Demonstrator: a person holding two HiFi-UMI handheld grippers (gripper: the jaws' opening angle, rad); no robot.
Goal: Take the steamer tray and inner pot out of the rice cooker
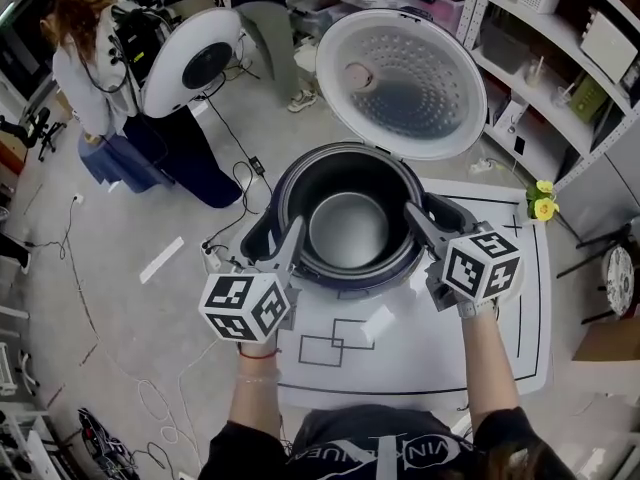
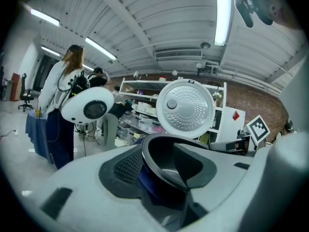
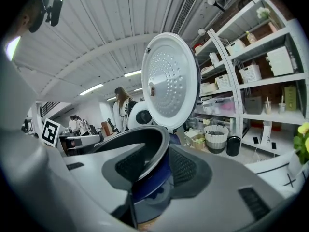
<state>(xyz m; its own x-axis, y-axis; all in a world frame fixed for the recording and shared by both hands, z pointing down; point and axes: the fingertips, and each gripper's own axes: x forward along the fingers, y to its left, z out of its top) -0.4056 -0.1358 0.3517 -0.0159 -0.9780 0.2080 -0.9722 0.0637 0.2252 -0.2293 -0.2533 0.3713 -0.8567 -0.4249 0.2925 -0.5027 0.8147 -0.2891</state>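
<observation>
1. My left hand-held gripper stood wide open at the left side of the rice cooker. Its jaws straddled the dark rim, one inside and one outside, and it held nothing. I judged that closing there could pinch the cooker's collar along with the rim, so that a lift would drag the whole cooker.
2. The cooker sat at the far left corner of the worktop, partly over its edge, with the inner pot still seated in it. I could not pick out the steamer tray apart from the pot. A sideways tug could slide the cooker off that corner.
3. The lid stood open behind the pot, out beyond the far edge. A lift carried too far back might knock it.
4. My right hand-held gripper was likewise wide open across the right side of the rim, gripping nothing. If one side bit before the other, or higher up, I expected the pot to tilt and jam in the cooker.
</observation>
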